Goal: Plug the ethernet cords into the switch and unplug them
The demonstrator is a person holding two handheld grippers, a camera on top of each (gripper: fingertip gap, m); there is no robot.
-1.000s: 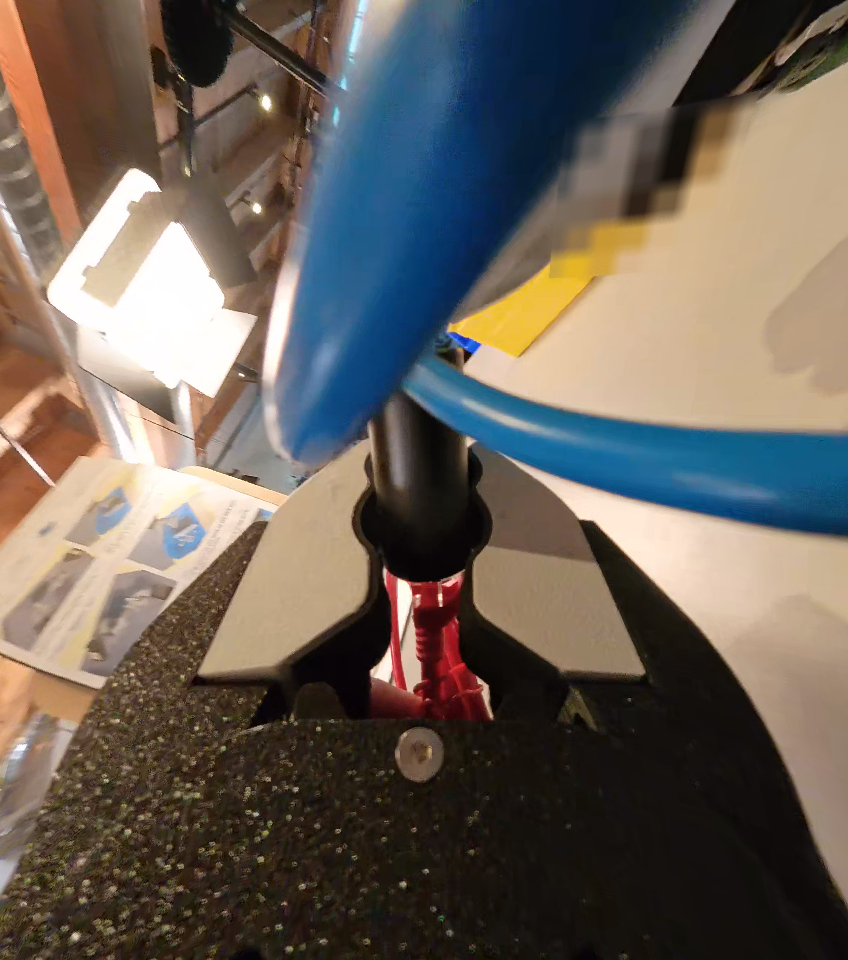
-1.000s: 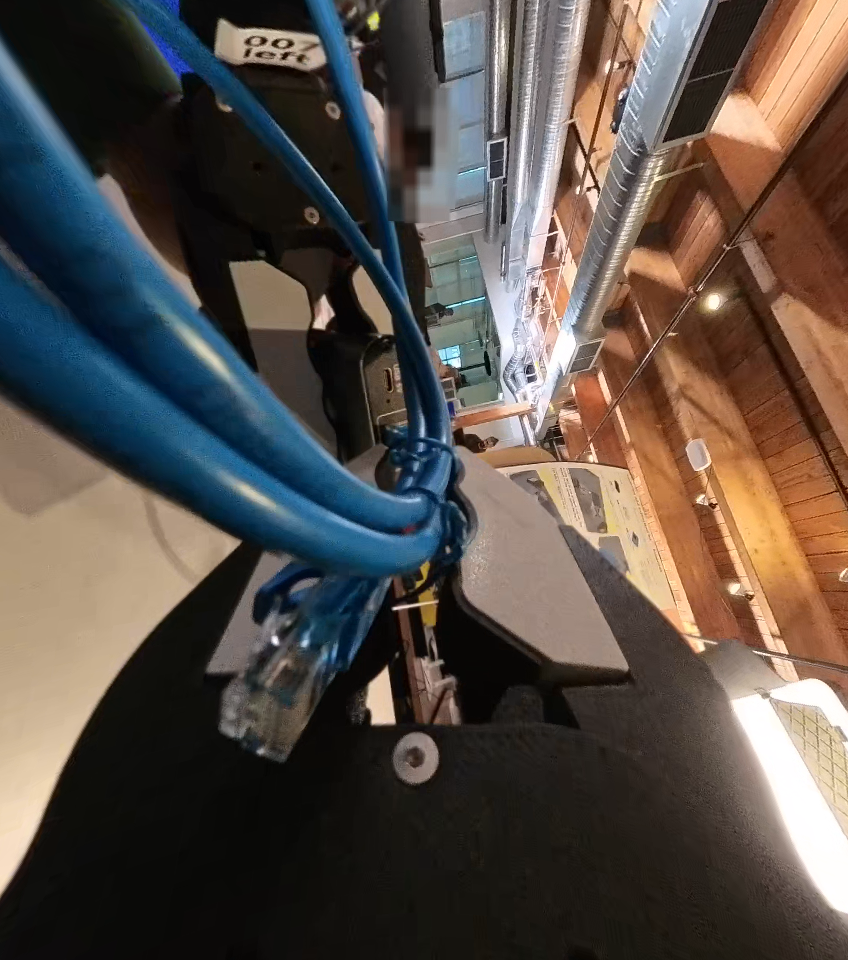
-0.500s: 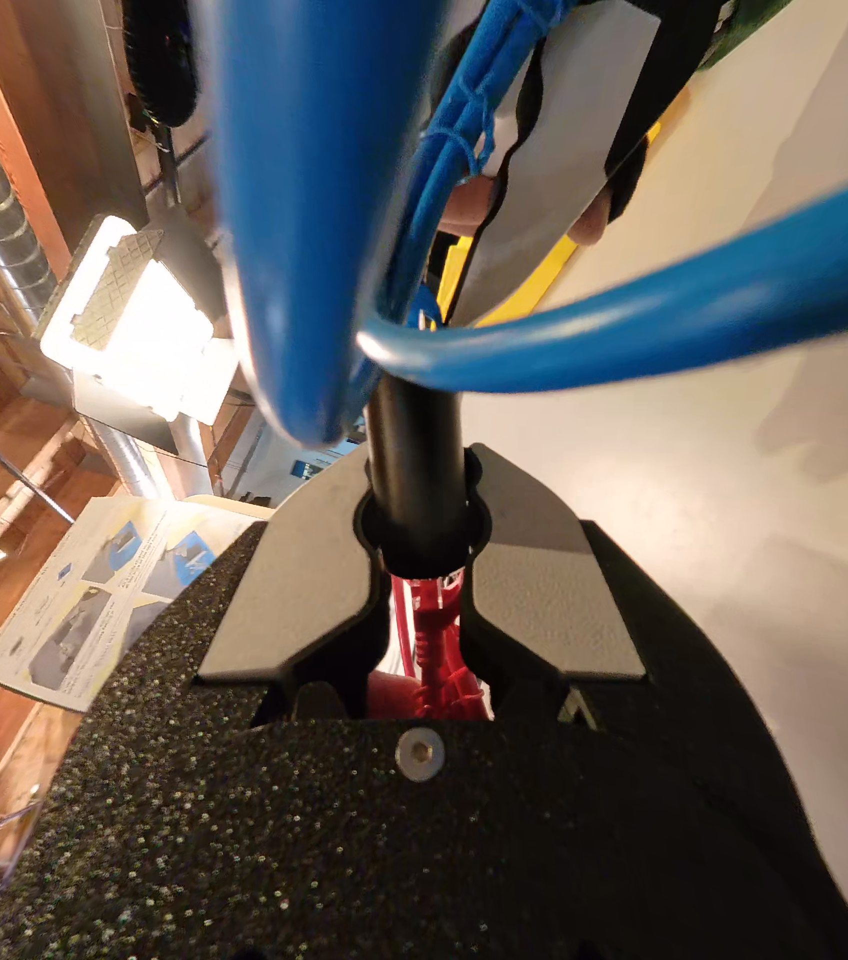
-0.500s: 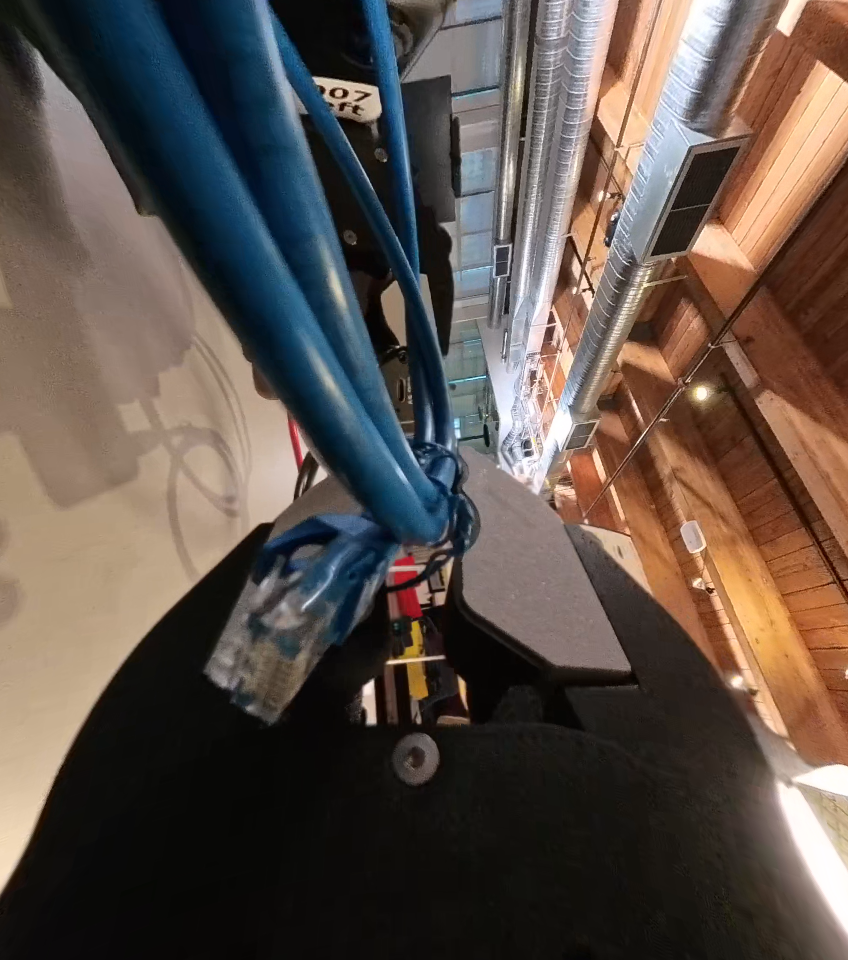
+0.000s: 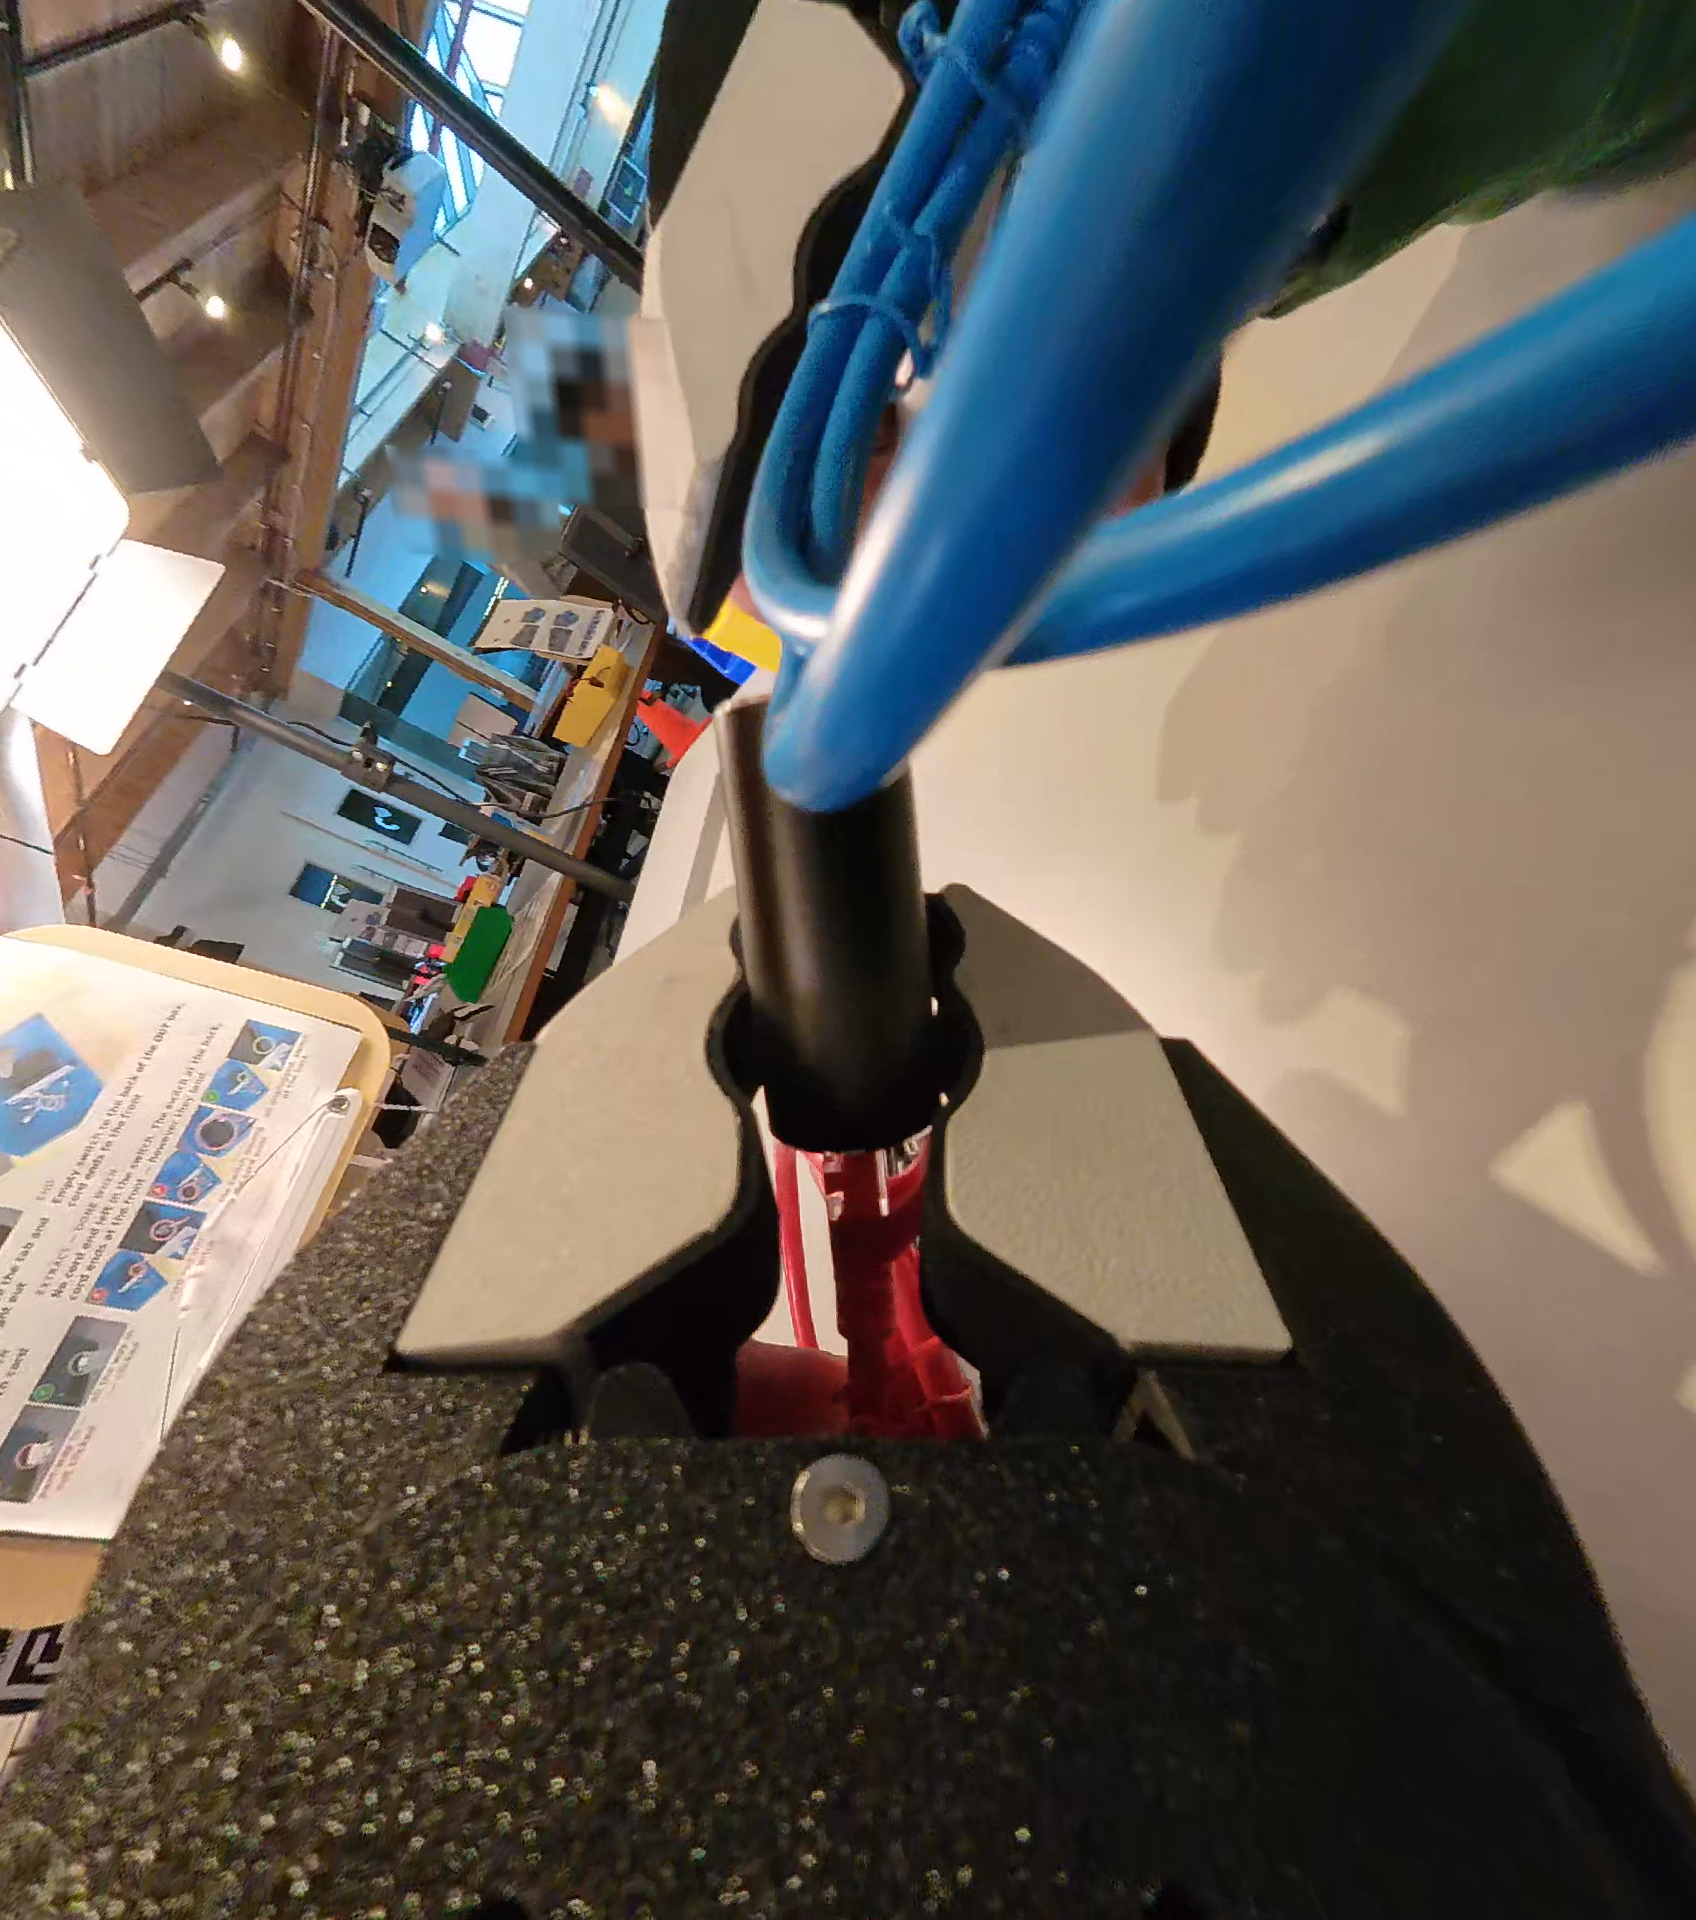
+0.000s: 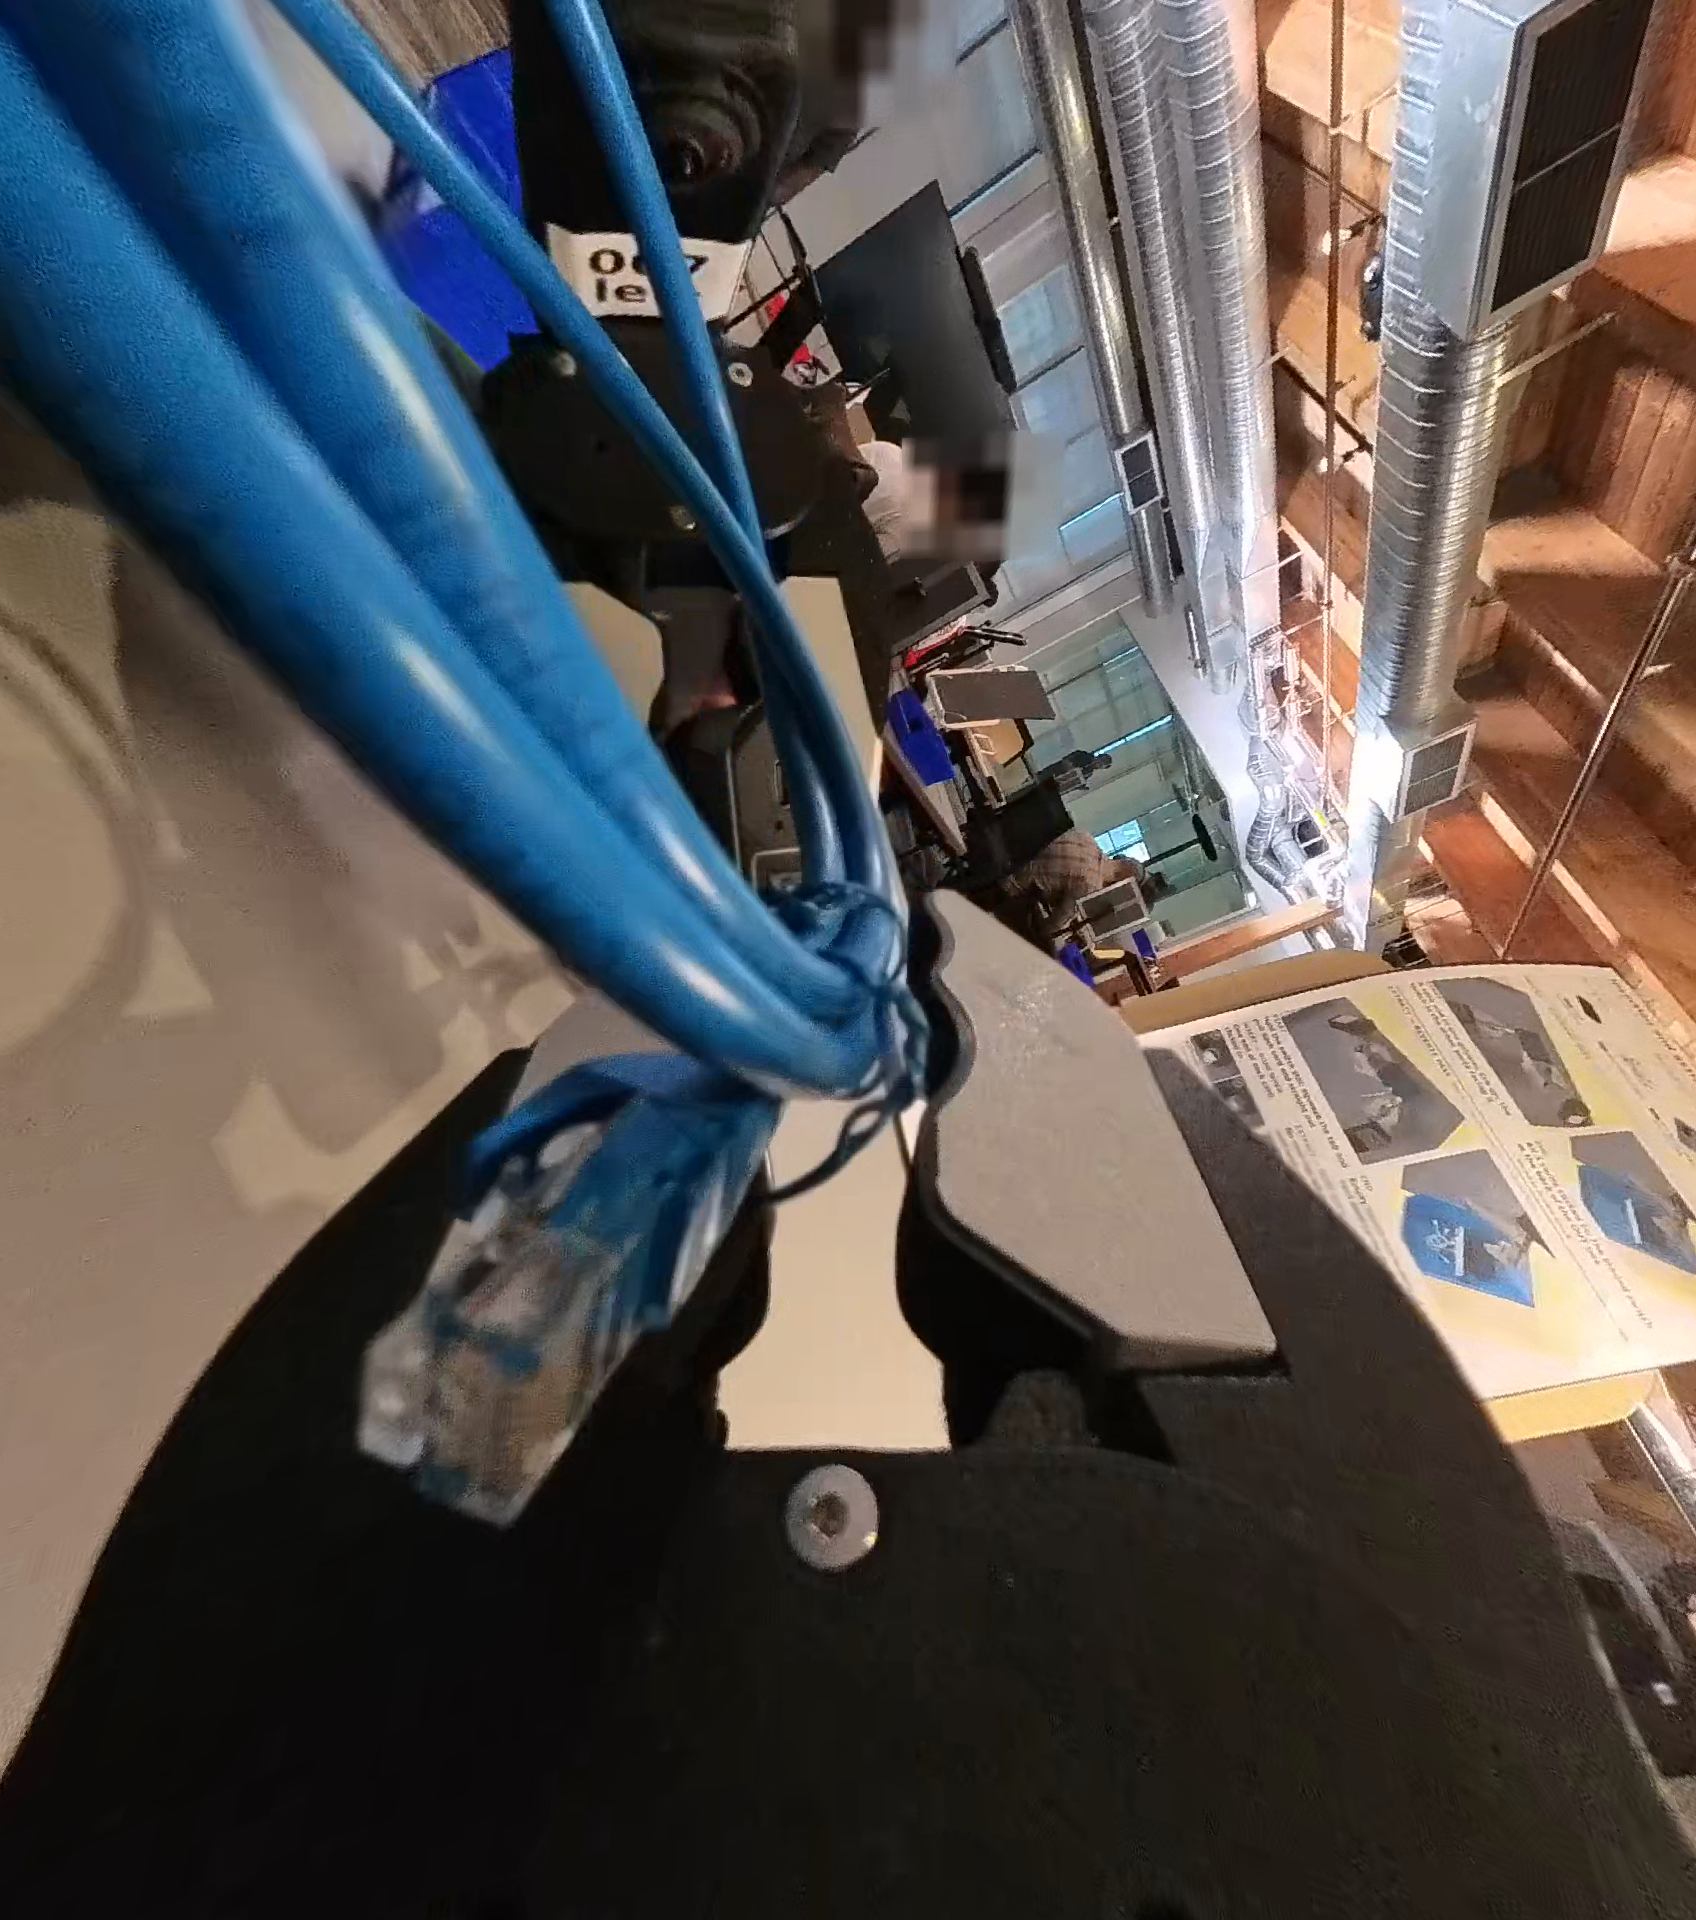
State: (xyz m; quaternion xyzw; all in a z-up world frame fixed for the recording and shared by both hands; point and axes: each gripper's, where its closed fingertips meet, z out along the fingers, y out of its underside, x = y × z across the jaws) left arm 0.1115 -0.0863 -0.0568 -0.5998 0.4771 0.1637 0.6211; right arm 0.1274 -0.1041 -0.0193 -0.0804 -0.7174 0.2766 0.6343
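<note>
Left gripper [image 5: 846, 1039]: we found it clamped on the black switch [image 5: 823, 914]. Right gripper [image 6: 885, 1049]: pinching the bundled blue ethernet cord [image 6: 470, 675], plug [image 6: 532, 1288] dangling free. We judged loose loops could snag during insertion.

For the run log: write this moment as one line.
left claw: shut on black switch | right claw: shut on blue ethernet cord bundle | blue plug: free, unplugged | red cord: behind switch
</note>
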